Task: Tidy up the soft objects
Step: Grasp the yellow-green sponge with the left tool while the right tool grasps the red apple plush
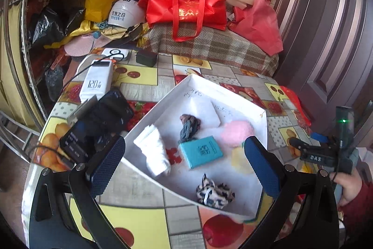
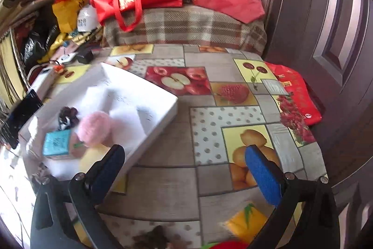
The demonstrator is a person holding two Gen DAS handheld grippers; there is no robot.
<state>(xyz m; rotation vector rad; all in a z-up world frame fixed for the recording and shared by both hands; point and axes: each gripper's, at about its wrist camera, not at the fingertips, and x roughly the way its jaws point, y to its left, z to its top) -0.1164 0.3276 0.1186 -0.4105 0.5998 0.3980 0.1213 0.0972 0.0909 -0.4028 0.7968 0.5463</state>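
Note:
A white shallow box [image 1: 149, 167] lies on the fruit-print tablecloth. In it are a white sock [image 1: 153, 153], a brown-blue knitted scrunchie [image 1: 189, 127], a teal packet [image 1: 201, 151], a pink fluffy ball [image 1: 236, 133] and a leopard-print scrunchie [image 1: 213, 194]. My left gripper [image 1: 184, 162] is open and empty above the box. My right gripper [image 2: 186, 169] is open and empty over the tablecloth, right of the box [image 2: 163, 113]. The pink ball [image 2: 94, 127], teal packet [image 2: 57, 141] and dark scrunchie [image 2: 67, 116] show there too. The right gripper's body [image 1: 326, 153] shows in the left wrist view.
A phone [image 1: 98, 125], a white power bank [image 1: 96, 81] and a small black box [image 1: 146, 58] lie left of the box. Red bags [image 1: 186, 6], helmets [image 1: 126, 12] and a plaid blanket [image 1: 214, 46] crowd the back. A dark door [image 2: 326, 39] stands at the right. A dark fuzzy item [image 2: 153, 237] lies near the front edge.

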